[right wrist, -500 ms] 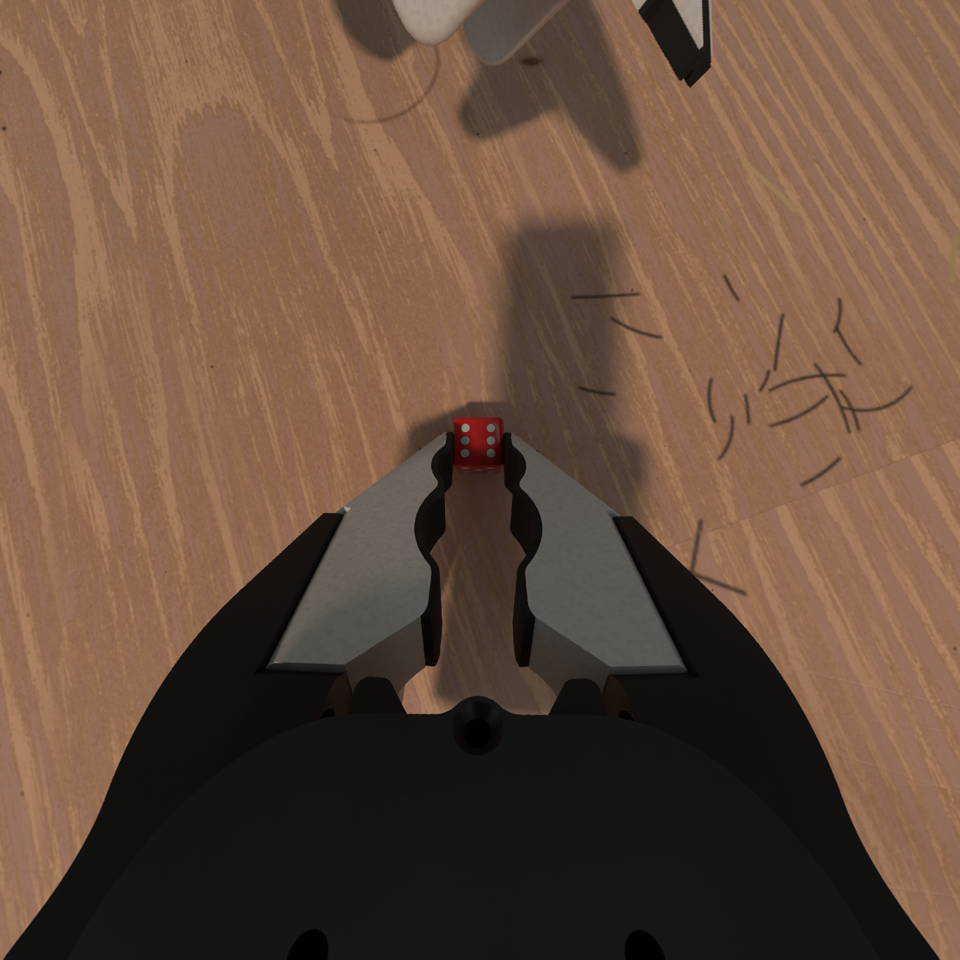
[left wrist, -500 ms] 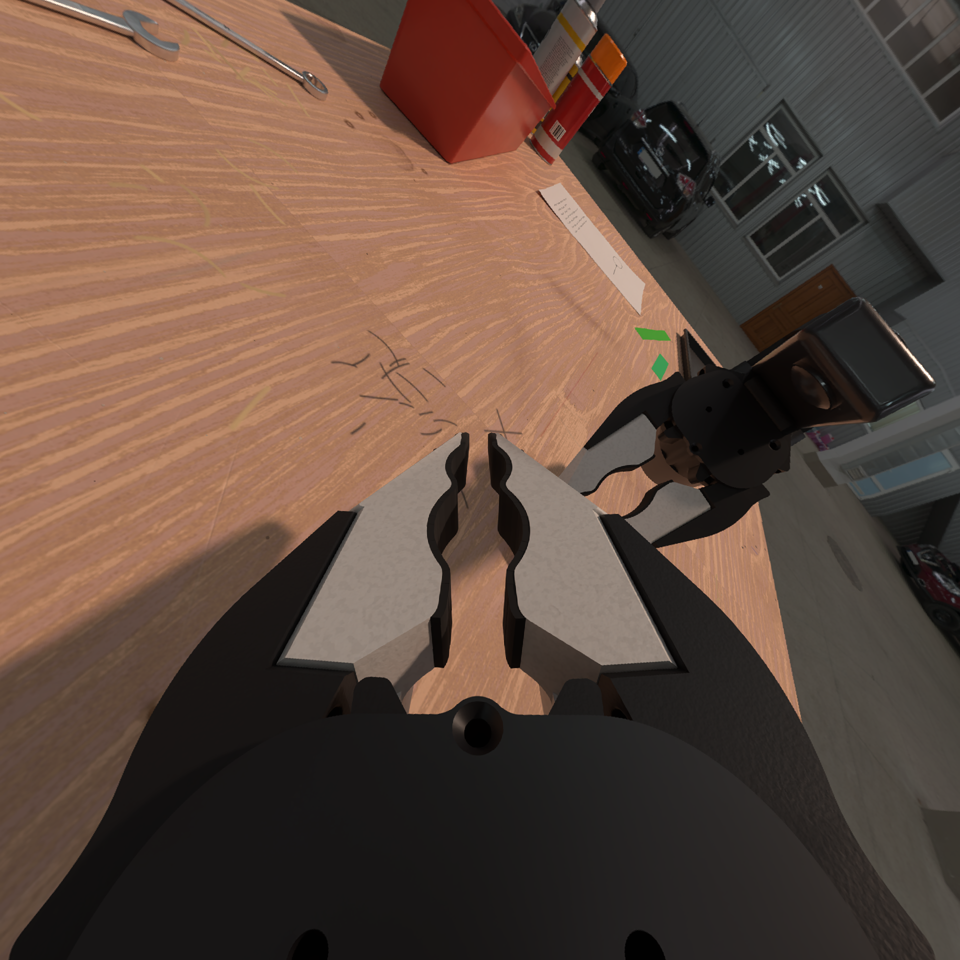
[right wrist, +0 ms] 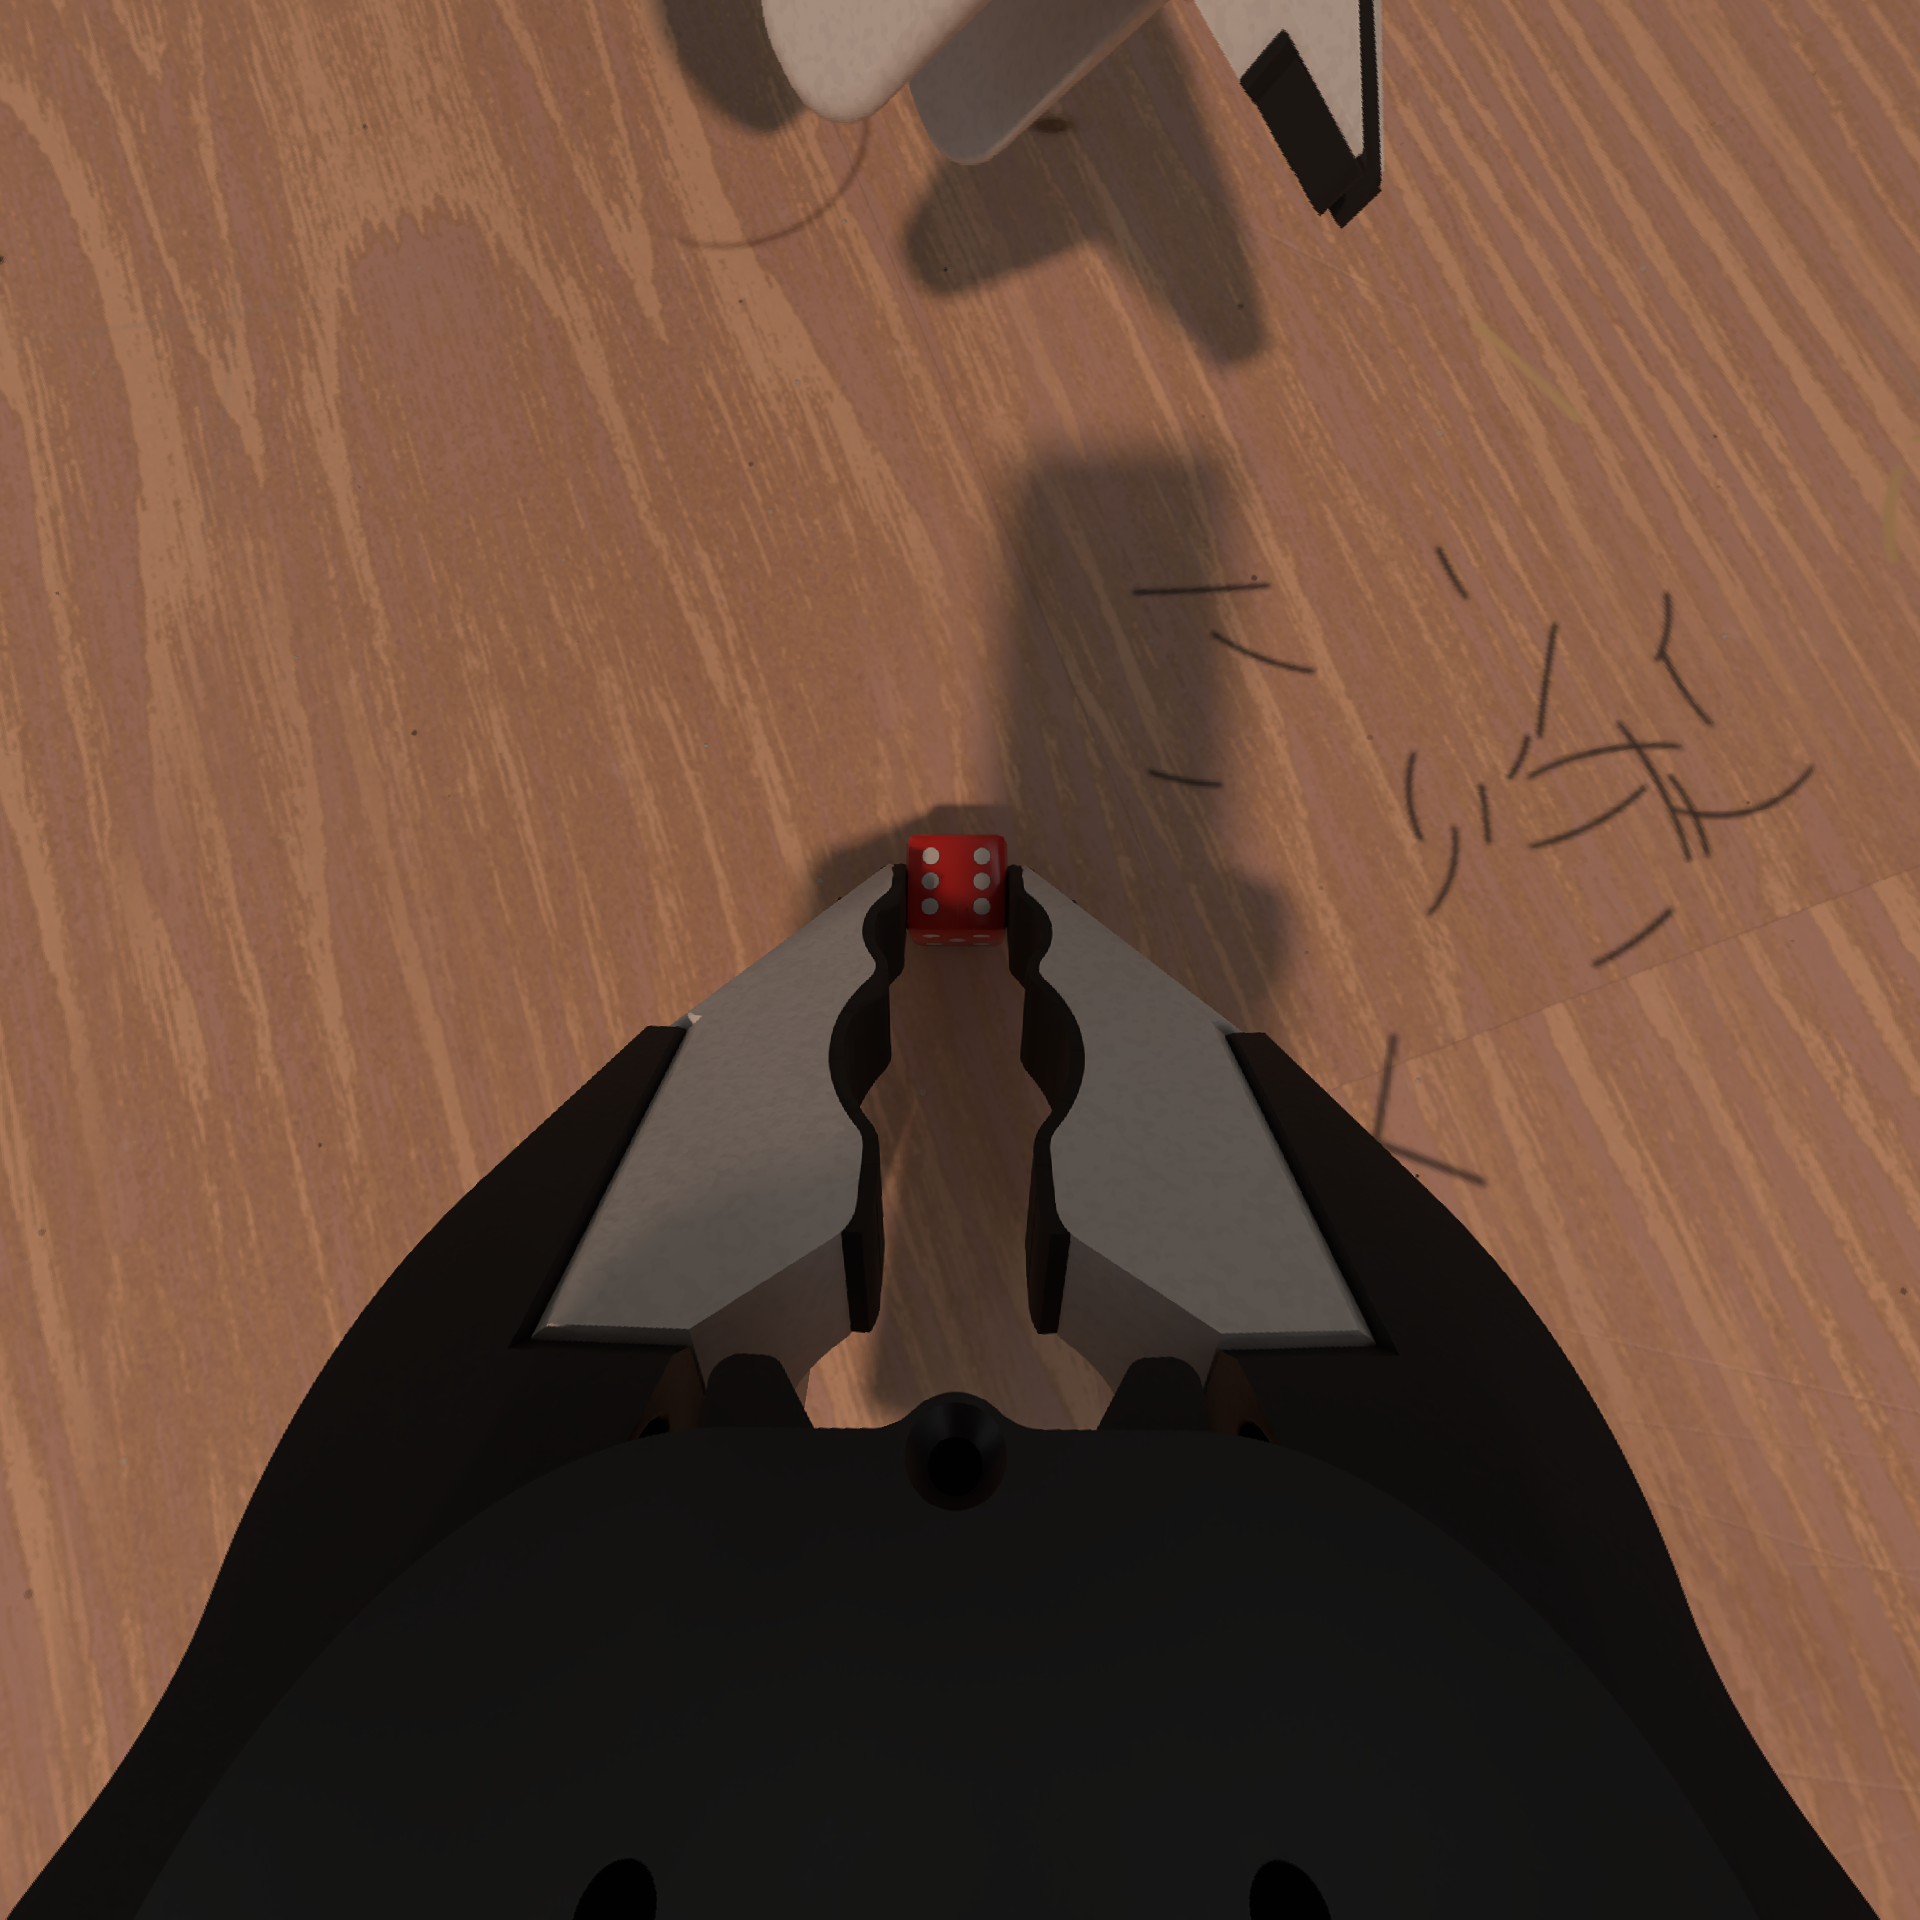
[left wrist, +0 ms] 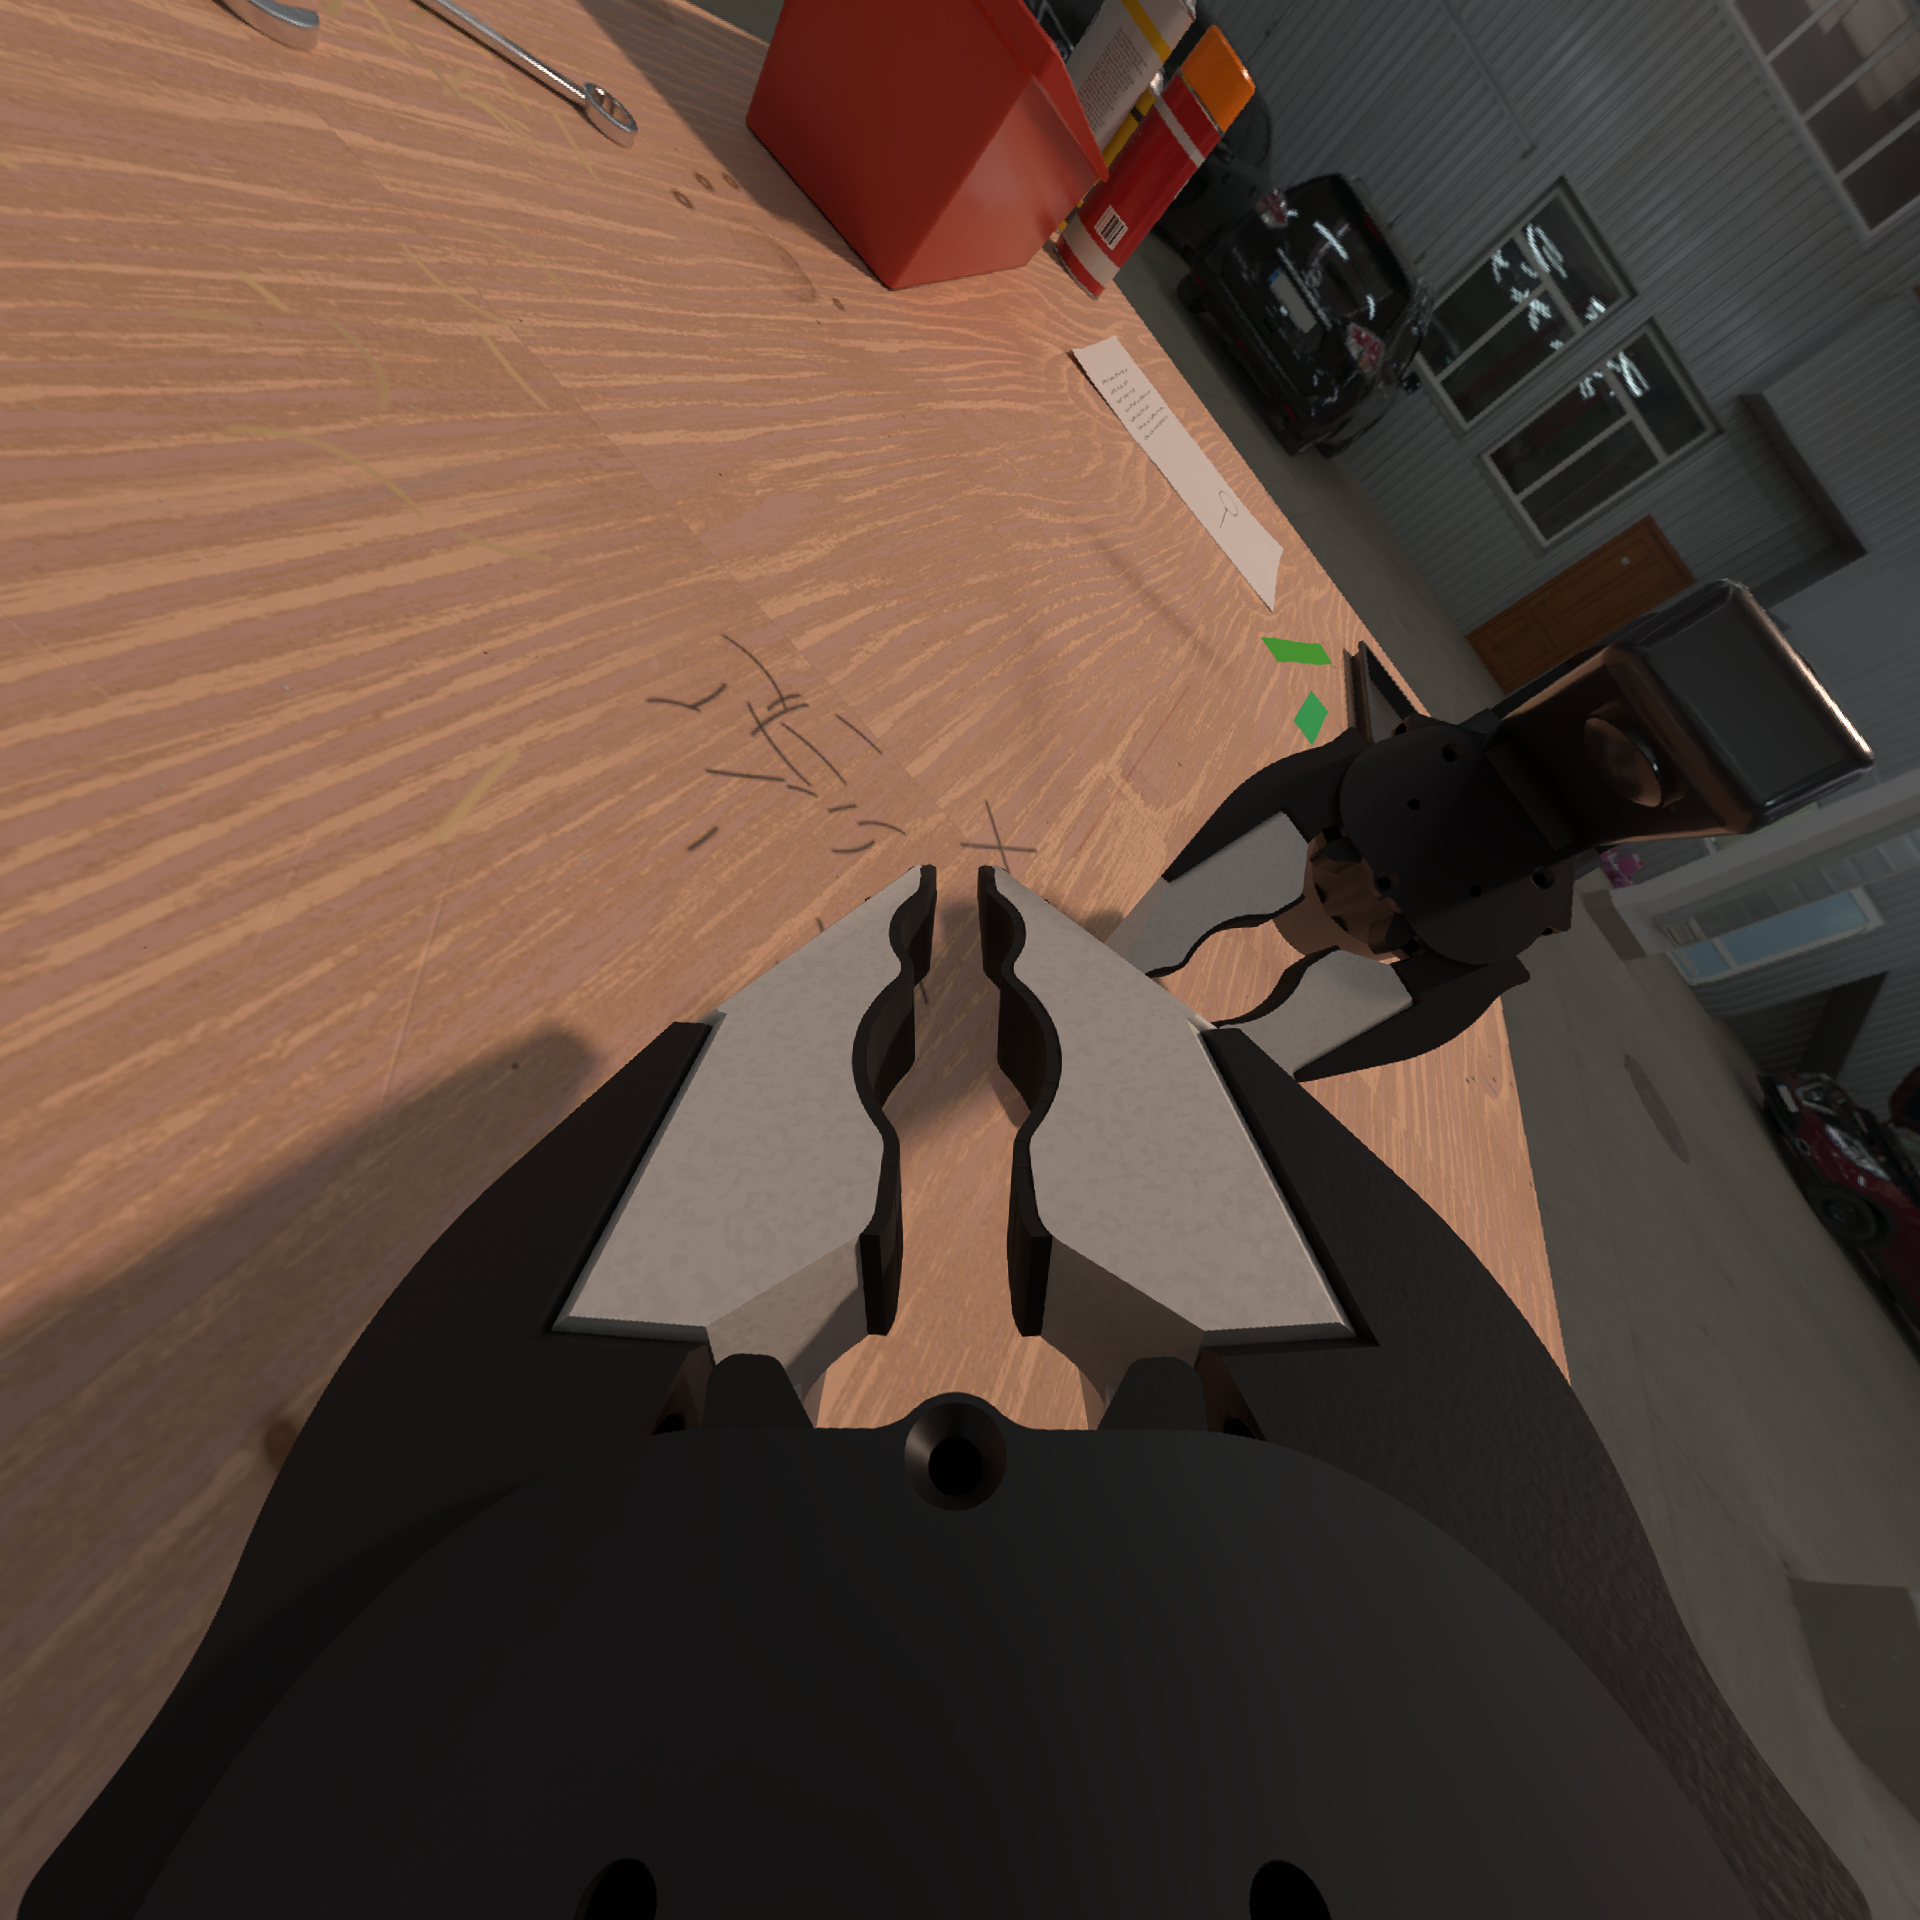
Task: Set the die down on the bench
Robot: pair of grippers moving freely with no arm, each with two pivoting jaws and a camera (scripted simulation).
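A small red die (right wrist: 956, 888) with white pips sits between the fingertips of my right gripper (right wrist: 957, 881), which is shut on it. The gripper holds it very low over the wooden bench (right wrist: 416, 623), and its shadow lies close under the tips. My left gripper (left wrist: 957, 883) is shut with a thin slit between its fingers and holds nothing. It hovers over the bench (left wrist: 416, 520) just across from the right gripper (left wrist: 1153, 951). The die is hidden in the left wrist view. The left gripper's pale fingertips (right wrist: 831, 62) show at the top of the right wrist view.
A red bin (left wrist: 914, 135) and cans (left wrist: 1143, 135) stand at the far end. A wrench (left wrist: 540, 73), a paper slip (left wrist: 1174, 457) and green marks (left wrist: 1299, 675) lie on the bench. Pencil scribbles (left wrist: 790, 758) mark the wood. The bench edge (left wrist: 1527, 1195) drops off on the right.
Almost nothing. Both grippers keep their places and their finger gaps, and the die stays between the right fingertips.
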